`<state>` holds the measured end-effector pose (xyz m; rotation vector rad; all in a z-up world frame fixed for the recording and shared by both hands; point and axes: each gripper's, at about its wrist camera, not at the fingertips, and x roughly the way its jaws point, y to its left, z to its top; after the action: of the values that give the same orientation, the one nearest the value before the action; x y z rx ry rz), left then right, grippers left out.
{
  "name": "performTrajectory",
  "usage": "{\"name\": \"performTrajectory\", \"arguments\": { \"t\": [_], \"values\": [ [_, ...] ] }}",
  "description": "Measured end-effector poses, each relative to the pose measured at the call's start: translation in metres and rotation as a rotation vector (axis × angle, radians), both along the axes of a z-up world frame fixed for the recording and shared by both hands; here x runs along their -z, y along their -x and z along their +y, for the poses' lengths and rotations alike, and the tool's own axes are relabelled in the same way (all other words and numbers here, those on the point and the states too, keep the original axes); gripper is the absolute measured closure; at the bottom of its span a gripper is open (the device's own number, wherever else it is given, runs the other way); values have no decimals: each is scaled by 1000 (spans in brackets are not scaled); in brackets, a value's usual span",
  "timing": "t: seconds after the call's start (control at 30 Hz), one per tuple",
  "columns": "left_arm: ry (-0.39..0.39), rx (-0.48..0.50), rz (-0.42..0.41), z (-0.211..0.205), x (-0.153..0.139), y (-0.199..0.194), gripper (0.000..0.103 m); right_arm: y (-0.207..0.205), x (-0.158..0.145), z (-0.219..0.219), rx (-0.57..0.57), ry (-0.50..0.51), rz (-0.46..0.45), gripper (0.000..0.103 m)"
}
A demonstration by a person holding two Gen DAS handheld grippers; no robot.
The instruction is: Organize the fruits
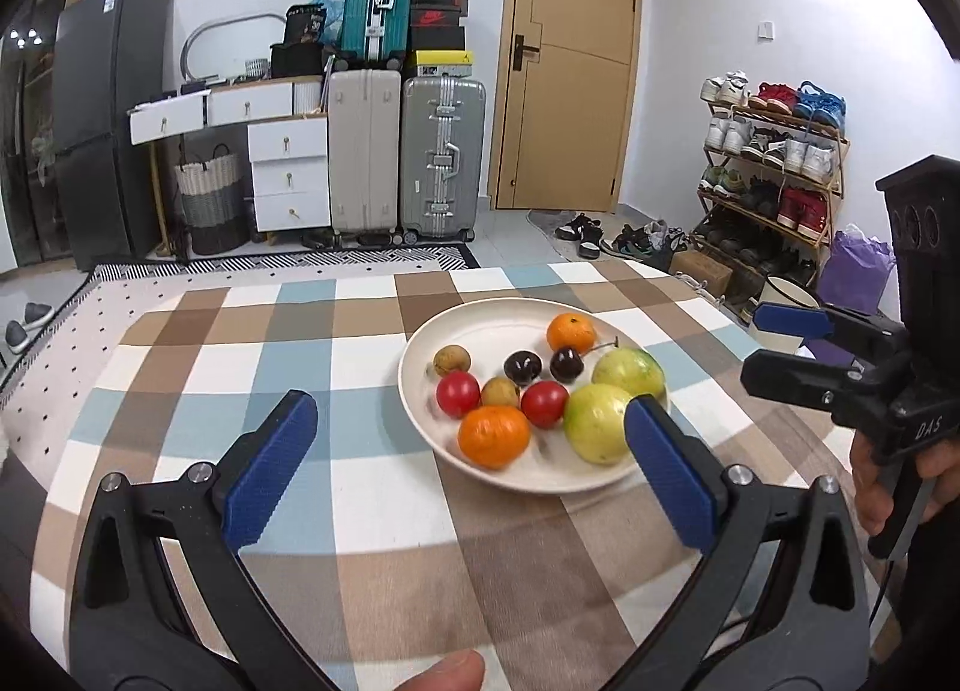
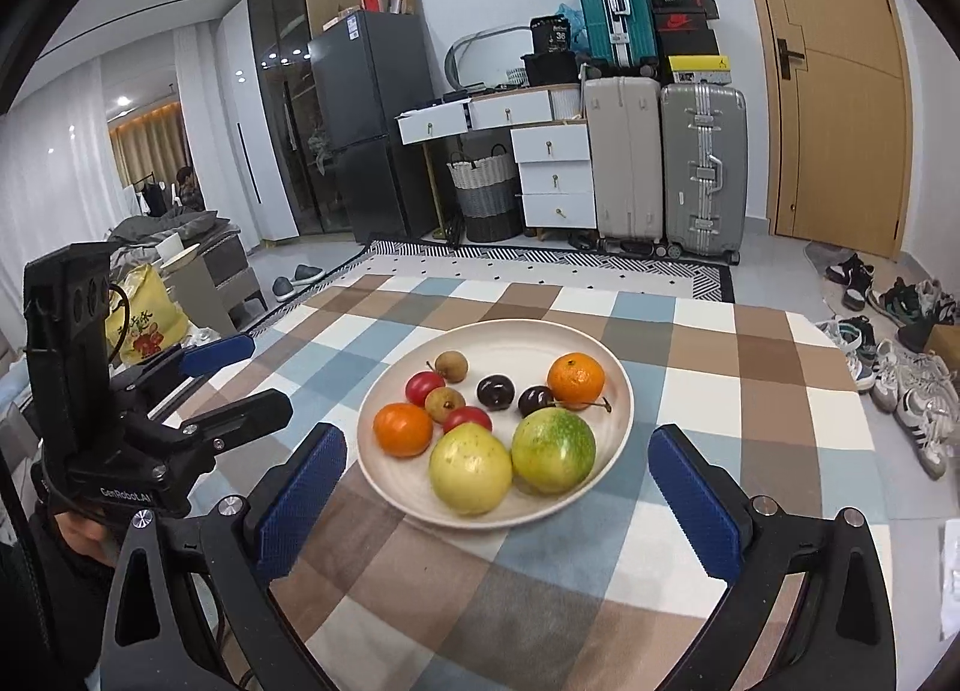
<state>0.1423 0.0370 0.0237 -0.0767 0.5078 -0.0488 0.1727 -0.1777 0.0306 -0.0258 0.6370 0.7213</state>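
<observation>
Ten small fruits (image 2: pixel 555 442) on one cream plate (image 2: pixel 621 400)

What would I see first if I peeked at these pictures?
A cream plate of bright fruit sits in the middle of the checked tablecloth: two oranges, two big green-yellow fruits, small red ones and dark cherries. Blue-padded left tongs and right tongs gape open near it, empty.

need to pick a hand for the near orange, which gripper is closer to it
Left, I judge. The left gripper hangs open just short of the near orange, at the plate's near-left rim. The right gripper sits open nearer the two green fruits.
</observation>
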Motion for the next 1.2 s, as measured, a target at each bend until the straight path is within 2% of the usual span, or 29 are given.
{"name": "performTrajectory", "arguments": {
  "t": [0.33,0.5,0.63,1.0,1.2],
  "values": [
    [27,-2,-14,-4,2,40,1,29,2,-15,-11,-7,-31,1],
    [10,-32,-39,-6,8,41,1,32,12,-20,-8,-26,-49,1],
    [29,-43,-31,-5,16,34,1,33,19,-21,-14,-28,-61,1],
    [21,-50,-39,-5,19,30,1,39,16,-21,-11,-47,-141,1],
    [10,-38,-43,-7,18,30,1,42,24,-14,-22,-5,-159,1]
  ]
}}
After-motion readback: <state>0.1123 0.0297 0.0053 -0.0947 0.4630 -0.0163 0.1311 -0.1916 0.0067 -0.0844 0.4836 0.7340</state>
